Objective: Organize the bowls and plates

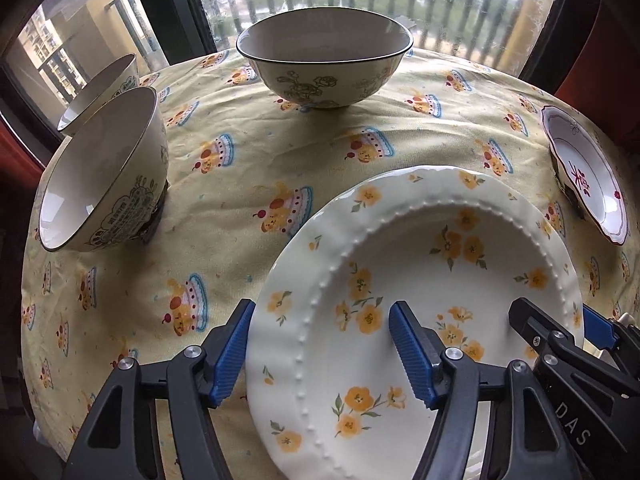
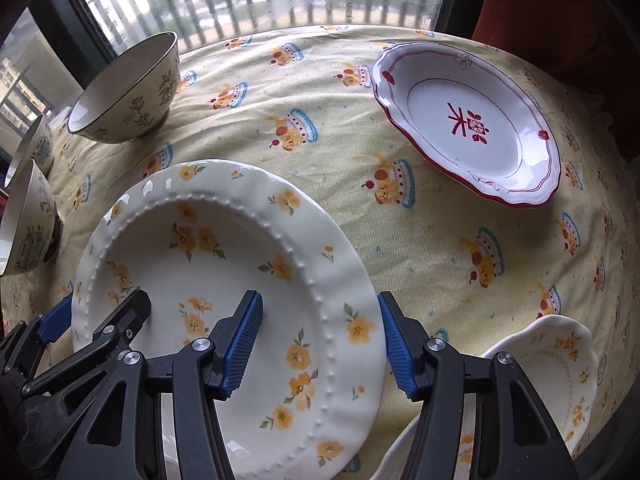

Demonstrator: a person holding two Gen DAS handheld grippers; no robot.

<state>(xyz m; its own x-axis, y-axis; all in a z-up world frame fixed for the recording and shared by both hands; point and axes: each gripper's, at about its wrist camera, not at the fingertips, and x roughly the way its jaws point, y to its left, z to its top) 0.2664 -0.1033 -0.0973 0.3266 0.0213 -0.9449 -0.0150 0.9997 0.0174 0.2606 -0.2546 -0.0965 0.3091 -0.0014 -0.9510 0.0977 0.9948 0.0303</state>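
Showing three plates (image 2: 224, 264), three bowls (image 1: 324, 64)

Cream plate (image 1: 420, 280): yellow flowers. White plate (image 2: 468, 124): red trim. Tablecloth (image 1: 240, 184): pale yellow, cake print. Bowl (image 1: 324, 64): green floral.

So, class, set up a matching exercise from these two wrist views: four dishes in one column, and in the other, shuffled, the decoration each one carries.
Dishes
1. plate straddled by both hand-held grippers
2. plate at far right
3. large bowl nearest the window
4. scalloped dish at the near right edge

Decoration
A. red trim with a red character
B. green line-drawn flowers, dark rim
C. yellow flowers, beaded ring
D. yellow flowers, wavy rim

Pairs: 1-C, 2-A, 3-B, 4-D
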